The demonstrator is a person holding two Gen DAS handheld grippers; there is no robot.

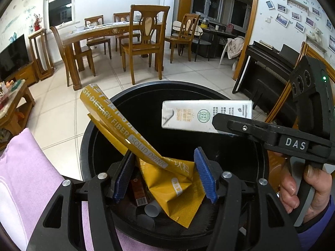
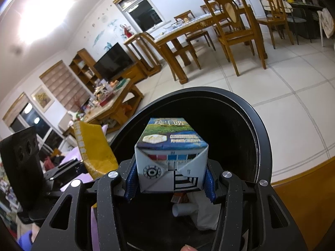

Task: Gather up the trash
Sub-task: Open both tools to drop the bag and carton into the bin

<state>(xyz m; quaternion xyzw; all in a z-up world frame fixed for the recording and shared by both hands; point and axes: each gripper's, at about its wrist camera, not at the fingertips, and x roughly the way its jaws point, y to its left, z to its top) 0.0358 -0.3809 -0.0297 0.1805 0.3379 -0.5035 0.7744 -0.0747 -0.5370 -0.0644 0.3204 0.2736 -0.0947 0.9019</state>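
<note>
A black round trash bin [image 1: 100,125] stands right below both grippers. My left gripper [image 1: 165,175] hangs over its near rim, its blue pads closed on the crumpled lower end of a yellow drink-mix packet [image 1: 117,123] that sticks up to the left past the rim. My right gripper [image 2: 170,177] is shut on a milk carton [image 2: 171,144], held level over the bin's mouth [image 2: 261,138]. The left wrist view shows the same carton [image 1: 201,115] coming in from the right. A brown box [image 1: 138,192] and a white roll [image 1: 151,209] lie at the bin's bottom.
A lilac cloth [image 1: 27,167] covers the surface left of the bin. A hand [image 1: 297,188] grips the right tool's handle. Farther off, a wooden dining table with chairs [image 1: 144,41], a cluttered coffee table [image 2: 113,102] and a dark piano [image 1: 266,71] stand on the tiled floor.
</note>
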